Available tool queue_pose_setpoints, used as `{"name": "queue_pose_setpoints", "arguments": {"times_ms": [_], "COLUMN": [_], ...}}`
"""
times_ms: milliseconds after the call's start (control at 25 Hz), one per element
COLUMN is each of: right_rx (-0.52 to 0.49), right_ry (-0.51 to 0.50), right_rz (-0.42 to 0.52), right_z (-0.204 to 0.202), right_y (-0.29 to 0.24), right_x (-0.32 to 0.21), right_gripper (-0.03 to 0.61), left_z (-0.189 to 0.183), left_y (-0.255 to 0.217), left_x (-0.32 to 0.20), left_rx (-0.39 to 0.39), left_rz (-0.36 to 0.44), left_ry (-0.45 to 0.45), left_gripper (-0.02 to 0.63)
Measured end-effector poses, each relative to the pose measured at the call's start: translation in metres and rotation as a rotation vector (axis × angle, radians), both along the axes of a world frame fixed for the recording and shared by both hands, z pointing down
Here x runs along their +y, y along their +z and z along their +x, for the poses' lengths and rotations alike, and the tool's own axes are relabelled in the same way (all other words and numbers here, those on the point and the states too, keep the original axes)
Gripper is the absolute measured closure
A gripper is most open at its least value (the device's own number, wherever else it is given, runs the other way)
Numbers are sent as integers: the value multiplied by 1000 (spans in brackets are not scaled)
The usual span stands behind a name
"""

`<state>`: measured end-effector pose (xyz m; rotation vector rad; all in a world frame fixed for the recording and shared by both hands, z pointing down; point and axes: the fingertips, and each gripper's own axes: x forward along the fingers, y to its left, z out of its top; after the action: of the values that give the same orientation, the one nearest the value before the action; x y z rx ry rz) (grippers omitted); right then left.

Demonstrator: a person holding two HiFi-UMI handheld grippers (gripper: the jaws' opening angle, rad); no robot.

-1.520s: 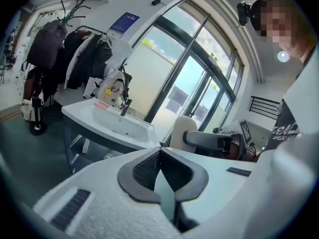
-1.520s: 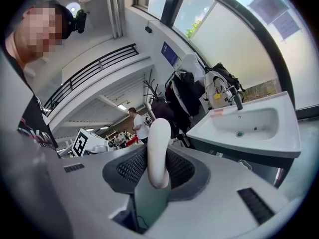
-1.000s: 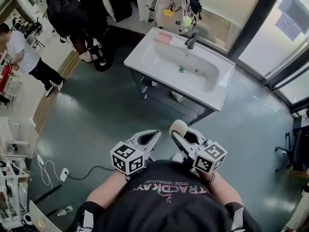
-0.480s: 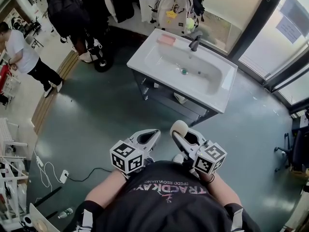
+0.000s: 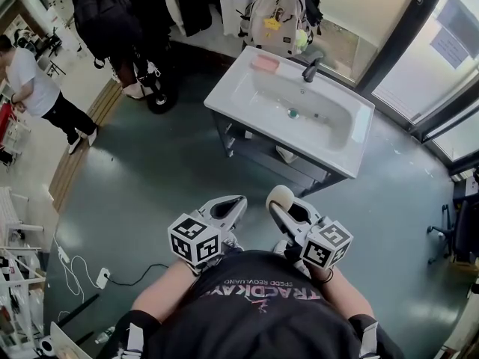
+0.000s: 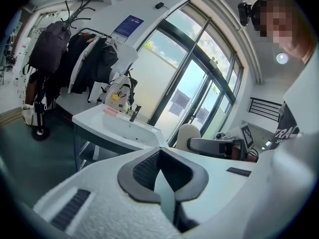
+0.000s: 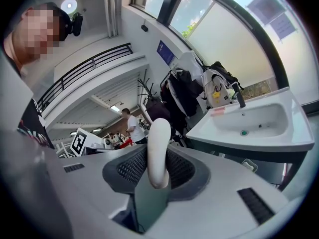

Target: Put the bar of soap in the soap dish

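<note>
A cream, rounded bar of soap (image 5: 278,196) stands upright between the pads of my right gripper (image 5: 280,205), which is shut on it. The right gripper view shows the soap (image 7: 159,148) pinched between the dark pads. My left gripper (image 5: 228,209) is beside it, its pads together with nothing between them (image 6: 159,152). Both grippers are close to my chest, over the green floor. The pink soap dish (image 5: 265,63) sits on the back left corner of the white sink (image 5: 224,96), well ahead of both grippers. It also appears as a pink strip, the dish (image 7: 218,111), in the right gripper view.
A dark faucet (image 5: 310,69) stands at the sink's back edge, beside a green drain plug (image 5: 293,113). Behind the sink hang a backpack (image 5: 281,10) and dark coats. A person (image 5: 37,84) stands far left. A cable (image 5: 127,275) lies on the floor.
In the head view the sink has drifted a little right and lower, nearer to me. Both grippers keep the same pose, the soap still pinched in the right one.
</note>
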<state>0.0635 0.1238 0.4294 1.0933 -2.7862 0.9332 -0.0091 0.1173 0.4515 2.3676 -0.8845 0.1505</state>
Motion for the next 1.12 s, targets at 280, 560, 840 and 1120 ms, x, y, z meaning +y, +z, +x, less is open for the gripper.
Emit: {"name": "queue_pose_setpoints", "arguments": {"times_ms": [280, 560, 840, 1120], "right_rx": [-2, 2, 18, 21], "right_ry": [25, 57, 99, 107], "right_rz": [-22, -25, -9, -3], "right_z": [-30, -60, -76, -83], "right_y": [9, 17, 14, 10], "right_x": [-13, -22, -27, -37], "right_gripper": [469, 469, 469, 469], "left_z": [-32, -65, -88, -97], "left_y": [6, 14, 16, 7], "left_x": [-16, -27, -32, -38], "left_rx": [9, 14, 22, 37], "left_rz": [-16, -20, -13, 2], "left_ry": [3, 17, 36, 27], "left_gripper": [604, 604, 604, 604]}}
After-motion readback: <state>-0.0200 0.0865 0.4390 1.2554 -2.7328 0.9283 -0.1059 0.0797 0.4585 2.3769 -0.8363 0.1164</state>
